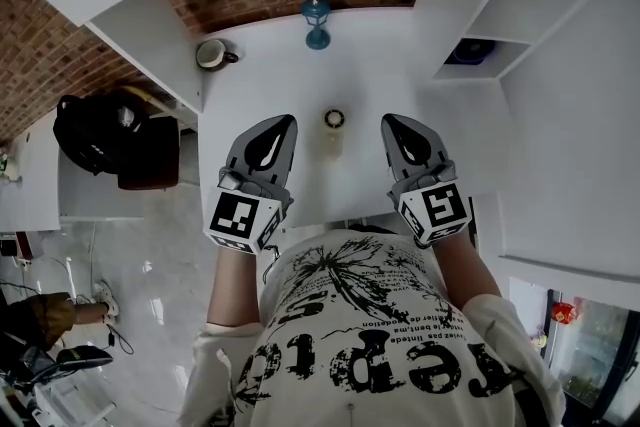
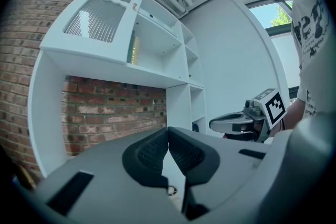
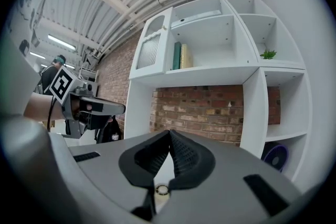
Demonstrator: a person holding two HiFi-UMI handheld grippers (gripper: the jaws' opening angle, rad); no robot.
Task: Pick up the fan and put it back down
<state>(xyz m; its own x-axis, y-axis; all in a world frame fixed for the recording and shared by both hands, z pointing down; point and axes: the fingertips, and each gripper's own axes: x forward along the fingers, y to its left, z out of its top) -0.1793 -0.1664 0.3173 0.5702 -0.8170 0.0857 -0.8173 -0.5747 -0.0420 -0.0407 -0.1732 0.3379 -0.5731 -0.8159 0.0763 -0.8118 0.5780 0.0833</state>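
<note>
A round dark-blue fan (image 3: 276, 156) stands in the lowest cubby of the white shelf unit, at the right; the head view shows the fan (image 1: 468, 51) as a dark shape in that cubby. My left gripper (image 1: 288, 121) and right gripper (image 1: 388, 120) are held level side by side over the white desk (image 1: 400, 85), both shut and empty. The left gripper (image 2: 168, 128) points toward the brick wall, and so does the right gripper (image 3: 169, 132). Between them on the desk stands a small cream object with a round ringed top (image 1: 334, 120).
A blue lantern-shaped object (image 1: 316, 23) stands at the back of the desk and a mug (image 1: 212, 54) at its back left. A black bag (image 1: 105, 130) lies on a seat to the left. White shelves (image 3: 210, 39) hold books and a small plant (image 3: 268, 53).
</note>
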